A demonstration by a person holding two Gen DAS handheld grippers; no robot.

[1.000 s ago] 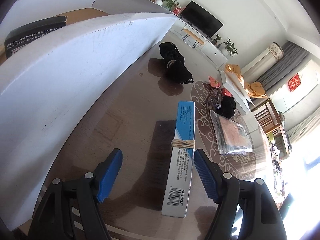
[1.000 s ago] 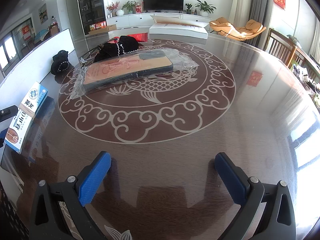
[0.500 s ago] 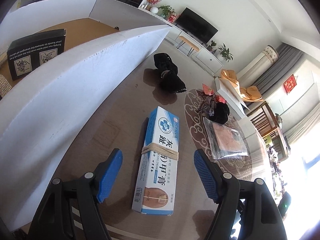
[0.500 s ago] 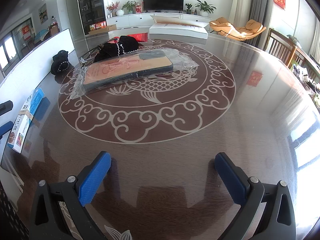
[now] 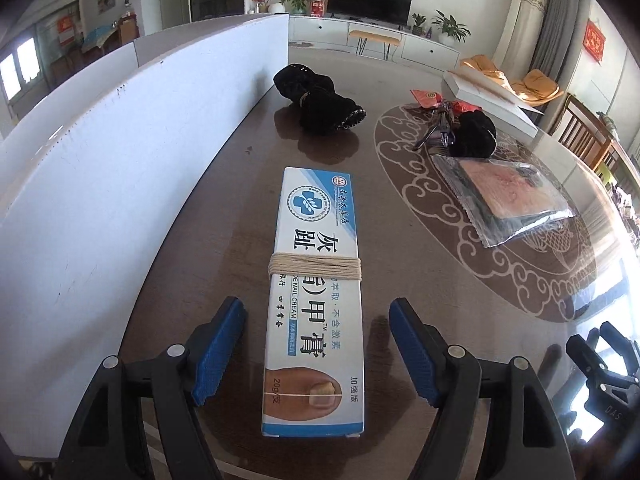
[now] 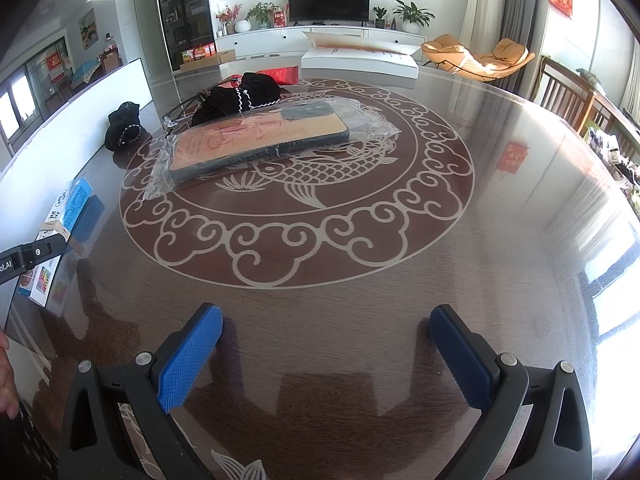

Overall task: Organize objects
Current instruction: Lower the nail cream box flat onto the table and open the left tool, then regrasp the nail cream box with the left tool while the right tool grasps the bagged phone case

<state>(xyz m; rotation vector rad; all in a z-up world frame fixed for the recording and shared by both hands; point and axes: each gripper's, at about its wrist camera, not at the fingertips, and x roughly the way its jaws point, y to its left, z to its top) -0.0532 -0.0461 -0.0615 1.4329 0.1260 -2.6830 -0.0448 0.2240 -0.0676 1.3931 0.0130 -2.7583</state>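
Nail cream box (image 5: 316, 300) is being seen lying flat on the table (image 5: 248, 184) in the left wrist view, close to the table's left edge and just beside the white box wall (image 5: 120, 168). It is being framed by the left gripper (image 5: 318, 344), whose blue pads are standing wide apart on either side with clear gaps, nothing clamped. The long axis is running straight away from the camera, in line with the fingers; the toenail picture end is pointing toward the gripper and the blue cross logo end toward the black pouch (image 5: 318, 102). A string band (image 5: 315, 266) is being wrapped round its middle. If closing is done from here, the carton (thin card, probably) could be crushed by too much squeeze, or skidded along the glossy top if one pad is touching first.

In the right wrist view, the right gripper (image 6: 326, 346) is being held spread above bare table near the front edge, holding nothing. The same box is being glimpsed at the far left edge, partly hidden by the other tool, well apart from the bagged phone case (image 6: 256, 140).
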